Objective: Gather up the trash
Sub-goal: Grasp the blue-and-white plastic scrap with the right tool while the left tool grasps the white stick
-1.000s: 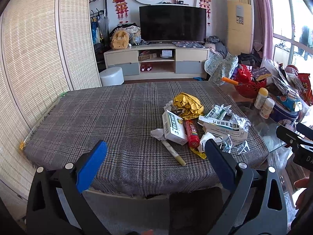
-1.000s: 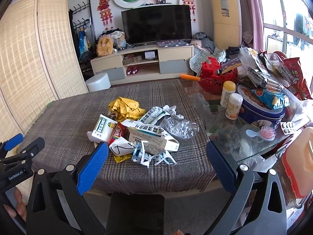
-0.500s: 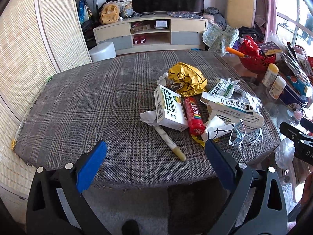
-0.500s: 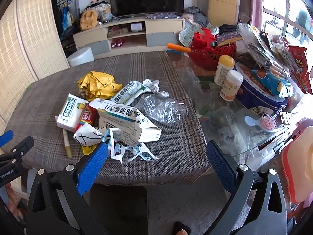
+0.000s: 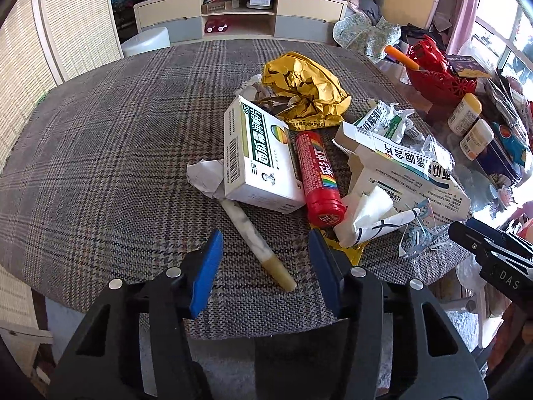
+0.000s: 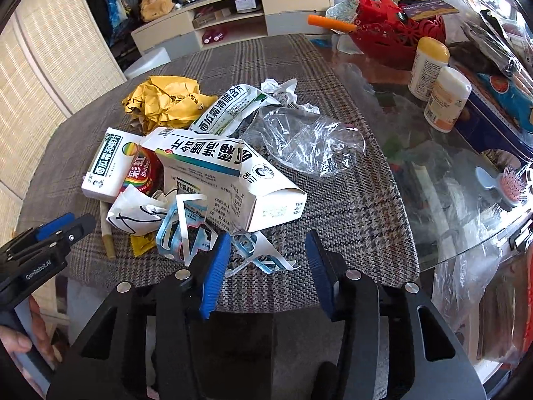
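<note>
Directly between the left claw [image 5: 263, 253] blades lies the marbled stick [image 5: 256, 243].

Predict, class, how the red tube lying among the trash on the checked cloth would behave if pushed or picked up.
The red tube is a smooth cylinder lying on its side, so it would probably roll if nudged sideways. It looks rigid, so it should keep its shape in a tool. Its glossy surface may be slightly slippery; the white box beside it could block rolling.
</note>
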The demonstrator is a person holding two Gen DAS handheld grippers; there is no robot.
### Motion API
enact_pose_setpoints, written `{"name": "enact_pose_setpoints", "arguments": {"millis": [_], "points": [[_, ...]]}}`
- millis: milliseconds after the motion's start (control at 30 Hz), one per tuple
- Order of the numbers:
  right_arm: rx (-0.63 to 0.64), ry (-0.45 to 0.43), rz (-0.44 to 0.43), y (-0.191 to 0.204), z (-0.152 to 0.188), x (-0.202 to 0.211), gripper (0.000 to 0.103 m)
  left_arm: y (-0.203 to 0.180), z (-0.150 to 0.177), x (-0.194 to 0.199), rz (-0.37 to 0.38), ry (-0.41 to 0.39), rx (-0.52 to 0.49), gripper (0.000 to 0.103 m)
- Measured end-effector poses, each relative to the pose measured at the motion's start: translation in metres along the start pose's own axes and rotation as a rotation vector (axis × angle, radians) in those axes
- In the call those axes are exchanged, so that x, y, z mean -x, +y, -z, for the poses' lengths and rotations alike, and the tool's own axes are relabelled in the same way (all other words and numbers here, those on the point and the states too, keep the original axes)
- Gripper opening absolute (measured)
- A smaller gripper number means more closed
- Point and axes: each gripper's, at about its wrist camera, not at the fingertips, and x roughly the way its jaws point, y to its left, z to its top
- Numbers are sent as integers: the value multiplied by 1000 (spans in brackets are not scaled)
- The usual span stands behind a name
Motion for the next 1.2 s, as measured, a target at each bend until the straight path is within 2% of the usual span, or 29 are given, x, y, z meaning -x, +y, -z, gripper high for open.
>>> {"name": "enact_pose_setpoints", "arguments": {"millis": [133,167,200,400,500,600,667,733,867,1200], "points": [[0,18,5,-3,0,-6,45,-1,-4,-14,-14,31,1,34],[-4,23,1,-4,-1,-9,45,0,-5,-20,-16,43,8,26],[-7,26,-3,-5,-1,-10,44,1,-5,-24,-15,56,16,22],[-25,47,-27,-9,0,-16,44,0,-5,-42,-18,95,31,22],[-23,48,-40,-8,-1,-16,29,-6,-4,-46,-29,95,17,23],[-15,38,-41,-6,-2,-12,26,-10,-4,-47,-39,90,11,26],[-15,38,-54,-6,-2,-10,25,-13,-3,-47,-42,87,3,27],[-13,28,-43,-6,-1,-5,24,-16,-3,-48,-61,86,-12,23],[-24,17,-37,-10,0,4,24,-10,-2,-45,-51,97,-6,13],[-25,34,-24,-17,18,6,24,3,23,-28,-38,91,-25,11]]}}
